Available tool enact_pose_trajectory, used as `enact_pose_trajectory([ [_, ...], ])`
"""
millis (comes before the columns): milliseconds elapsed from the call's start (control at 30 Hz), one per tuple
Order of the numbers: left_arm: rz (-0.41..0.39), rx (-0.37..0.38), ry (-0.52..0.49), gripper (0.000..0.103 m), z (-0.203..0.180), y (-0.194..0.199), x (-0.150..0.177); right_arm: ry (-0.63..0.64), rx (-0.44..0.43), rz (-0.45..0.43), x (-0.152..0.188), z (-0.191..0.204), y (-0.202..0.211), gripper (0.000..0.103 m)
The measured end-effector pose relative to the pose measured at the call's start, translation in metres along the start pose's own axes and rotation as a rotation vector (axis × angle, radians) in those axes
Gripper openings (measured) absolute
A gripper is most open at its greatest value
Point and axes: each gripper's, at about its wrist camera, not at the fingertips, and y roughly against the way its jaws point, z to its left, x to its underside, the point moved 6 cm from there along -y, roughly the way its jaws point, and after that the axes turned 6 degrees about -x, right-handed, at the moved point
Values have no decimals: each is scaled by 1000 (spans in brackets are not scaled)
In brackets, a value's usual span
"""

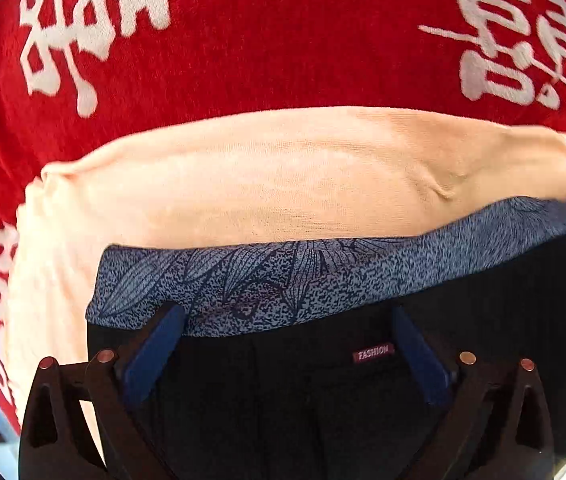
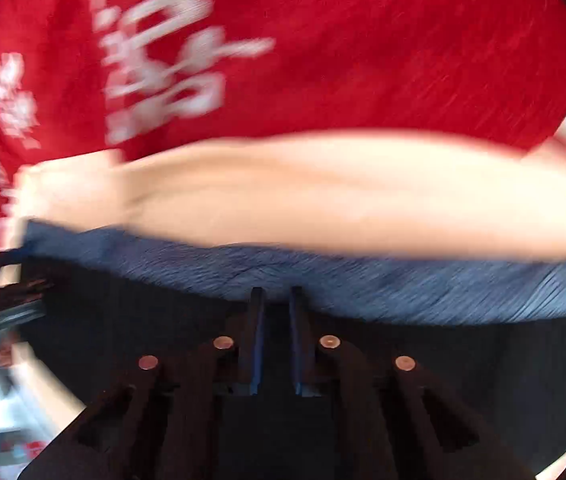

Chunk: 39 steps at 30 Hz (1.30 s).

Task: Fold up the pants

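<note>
Black pants (image 1: 283, 400) with a small "FASHION" label (image 1: 373, 353) lie on top of a stack, filling the lower part of the left wrist view. My left gripper (image 1: 289, 314) is open, its blue fingers (image 1: 155, 350) spread just above the black fabric near its far edge. In the blurred right wrist view the black pants (image 2: 143, 312) lie below my right gripper (image 2: 277, 292). Its jaws are nearly together with a narrow gap; I cannot tell whether fabric is pinched between them.
Under the black pants lies a blue patterned garment (image 1: 283, 276), also in the right wrist view (image 2: 363, 280). Beneath that is a peach folded cloth (image 1: 263, 184) (image 2: 323, 192). All rest on a red cover with white characters (image 1: 283, 40) (image 2: 363, 60).
</note>
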Motion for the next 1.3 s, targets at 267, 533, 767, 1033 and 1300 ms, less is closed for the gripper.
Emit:
enact_pose_trajectory([
  [267, -5, 12, -21, 103, 14, -7, 6, -180, -86, -45, 22, -40, 57, 64],
  [533, 38, 26, -43, 103, -32, 57, 34, -551, 82, -139, 124, -190, 143, 64],
  [767, 85, 121, -62, 103, -134, 85, 75, -879, 69, -210, 162, -316, 158, 53],
  [1033, 104, 83, 41, 103, -146, 89, 104, -726, 110, -191, 152, -358, 174, 24],
  [1300, 97, 17, 43, 103, -162, 98, 100, -642, 148, -141, 174, -332, 199, 47],
])
